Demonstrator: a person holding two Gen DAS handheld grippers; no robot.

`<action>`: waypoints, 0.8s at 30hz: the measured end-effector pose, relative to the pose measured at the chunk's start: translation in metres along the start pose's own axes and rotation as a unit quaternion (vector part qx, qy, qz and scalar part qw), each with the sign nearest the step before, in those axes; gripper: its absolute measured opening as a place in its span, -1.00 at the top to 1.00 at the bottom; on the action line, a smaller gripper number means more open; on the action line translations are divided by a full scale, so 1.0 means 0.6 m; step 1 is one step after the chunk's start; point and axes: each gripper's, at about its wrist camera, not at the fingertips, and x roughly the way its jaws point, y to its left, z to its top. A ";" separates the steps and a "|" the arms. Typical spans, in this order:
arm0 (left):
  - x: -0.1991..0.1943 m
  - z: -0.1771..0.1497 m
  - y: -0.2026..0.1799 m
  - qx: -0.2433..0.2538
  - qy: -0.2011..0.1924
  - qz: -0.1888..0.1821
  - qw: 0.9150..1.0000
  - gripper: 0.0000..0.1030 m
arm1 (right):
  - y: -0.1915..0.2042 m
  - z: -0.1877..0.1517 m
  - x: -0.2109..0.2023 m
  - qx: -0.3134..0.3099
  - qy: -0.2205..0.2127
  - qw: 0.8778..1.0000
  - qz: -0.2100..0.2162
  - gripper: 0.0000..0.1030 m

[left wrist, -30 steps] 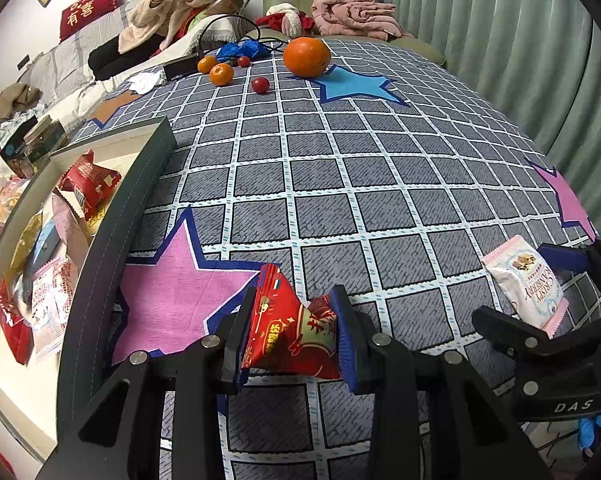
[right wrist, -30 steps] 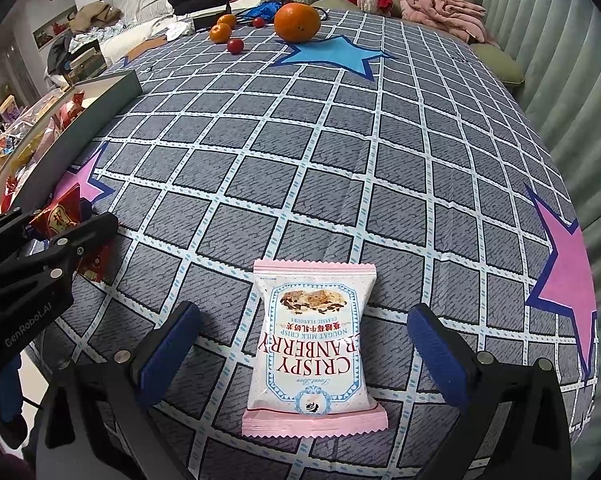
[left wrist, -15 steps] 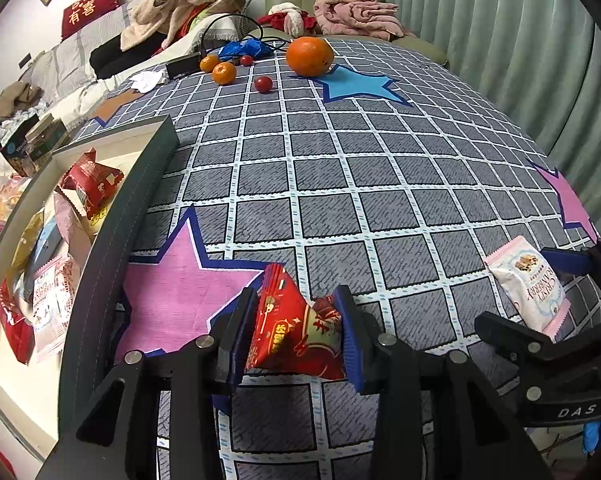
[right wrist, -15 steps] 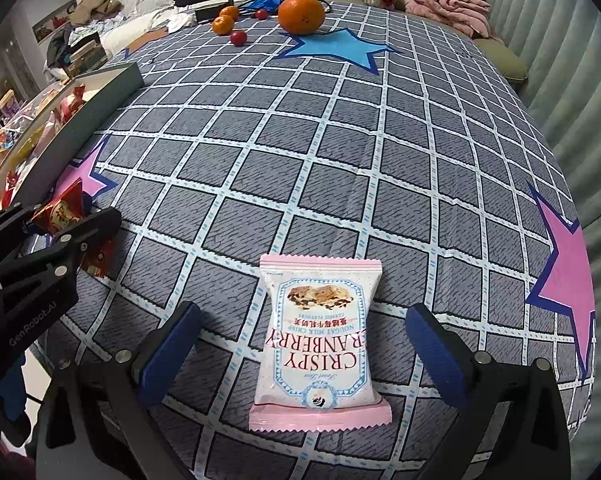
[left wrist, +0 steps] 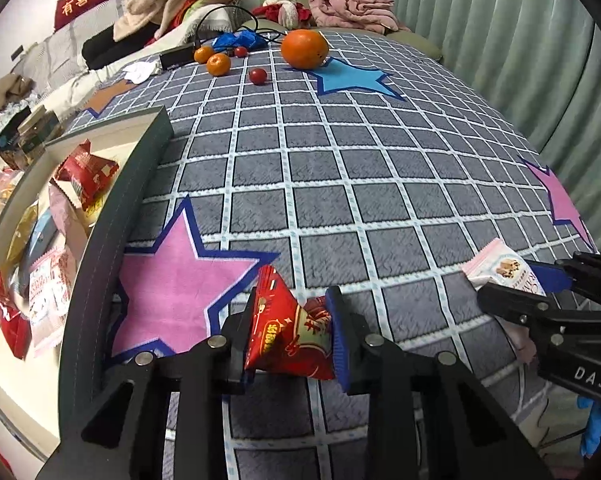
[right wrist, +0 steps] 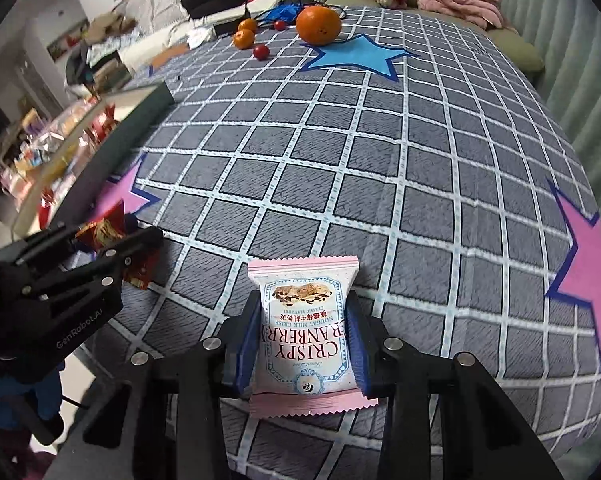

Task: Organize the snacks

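Long dark-rimmed snack tray (left wrist: 112, 216) ran off the left edge in the left wrist view; packets inside overlapped, labels too small to read. Pink-and-white cranberry nougat packet (left wrist: 496, 270) was partly hidden behind the black right gripper (left wrist: 540, 292). Red foil snack packet (right wrist: 104, 228) mostly blocked in the right wrist view.

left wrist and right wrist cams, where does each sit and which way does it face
Left wrist: on the left tool, facing across the tablecloth over its red packet; right tool at right.
Right wrist: on the right tool, over its pink packet; left tool at left.
Shared: orange, tray.
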 end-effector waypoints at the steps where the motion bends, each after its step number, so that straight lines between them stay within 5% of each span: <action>1: -0.002 -0.002 0.001 -0.001 0.002 -0.002 1.000 0.36 | -0.001 -0.003 -0.002 0.005 -0.003 1.000 0.001 0.21; 24: -0.066 -0.008 0.049 -0.027 -0.023 -0.020 0.999 0.38 | 0.018 0.007 -0.029 0.009 -0.017 1.000 0.015 0.21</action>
